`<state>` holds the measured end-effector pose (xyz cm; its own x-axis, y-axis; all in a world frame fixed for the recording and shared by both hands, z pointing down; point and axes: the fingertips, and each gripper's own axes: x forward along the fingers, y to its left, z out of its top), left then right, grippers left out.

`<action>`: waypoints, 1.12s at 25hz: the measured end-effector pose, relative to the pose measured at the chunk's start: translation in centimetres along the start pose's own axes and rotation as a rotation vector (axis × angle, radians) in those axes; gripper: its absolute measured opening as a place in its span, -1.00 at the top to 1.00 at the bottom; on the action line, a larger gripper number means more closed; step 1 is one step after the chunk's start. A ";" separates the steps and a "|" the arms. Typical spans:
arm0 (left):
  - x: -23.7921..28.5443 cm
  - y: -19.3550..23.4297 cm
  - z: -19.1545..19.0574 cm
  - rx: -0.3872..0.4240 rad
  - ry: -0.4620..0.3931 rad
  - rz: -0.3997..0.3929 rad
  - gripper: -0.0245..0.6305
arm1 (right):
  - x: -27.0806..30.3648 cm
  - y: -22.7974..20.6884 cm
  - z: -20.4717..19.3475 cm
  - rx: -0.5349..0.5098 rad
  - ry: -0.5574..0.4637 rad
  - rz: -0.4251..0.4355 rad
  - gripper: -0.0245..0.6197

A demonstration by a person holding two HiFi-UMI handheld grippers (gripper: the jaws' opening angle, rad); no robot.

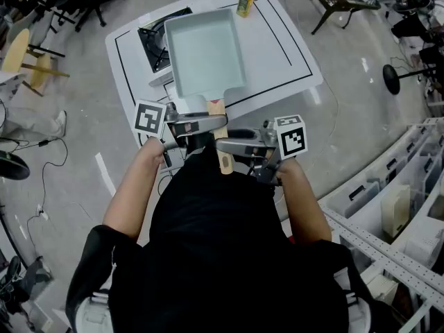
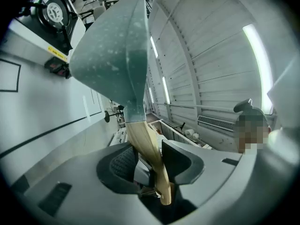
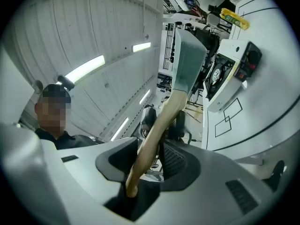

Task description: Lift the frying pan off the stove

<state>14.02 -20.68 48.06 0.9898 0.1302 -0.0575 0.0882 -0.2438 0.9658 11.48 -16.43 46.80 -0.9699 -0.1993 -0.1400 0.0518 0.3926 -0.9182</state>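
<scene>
I hold the square pale grey-green frying pan (image 1: 205,47) by its light wooden handle (image 1: 224,164) with both of my tools. My left gripper (image 1: 208,123) has its jaws closed on the handle nearer to the pan. My right gripper (image 1: 229,144) clamps the same handle just behind it. The pan hangs in the air over the black gas stove (image 1: 154,44) on the white table (image 1: 284,54), and its underside does not touch the burner. A yellow bottle (image 1: 245,0) stands at the far edge of the table.

Sq. pan (image 1: 205,50) over stove (image 1: 156,47) on white table (image 1: 291,54), wooden handle (image 1: 224,164) in L gripper (image 1: 216,122) & R gripper (image 1: 223,144).
</scene>
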 end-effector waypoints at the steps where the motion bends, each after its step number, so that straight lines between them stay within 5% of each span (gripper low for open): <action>1: 0.0 0.2 -0.5 -0.012 0.006 0.001 0.44 | -0.1 -0.1 -0.5 0.007 -0.007 -0.004 0.44; 15: 1.1 -3.6 -18.4 0.000 0.079 0.005 0.43 | -2.2 6.1 -17.4 -0.019 -0.067 -0.022 0.44; 28: -2.0 -4.7 -25.7 -0.035 0.101 0.009 0.42 | 0.3 7.8 -24.7 0.005 -0.111 -0.048 0.43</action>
<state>8.77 4.87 50.13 0.9741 0.2248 -0.0253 0.0741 -0.2115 0.9746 5.75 8.77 48.77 -0.9391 -0.3159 -0.1353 0.0070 0.3758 -0.9267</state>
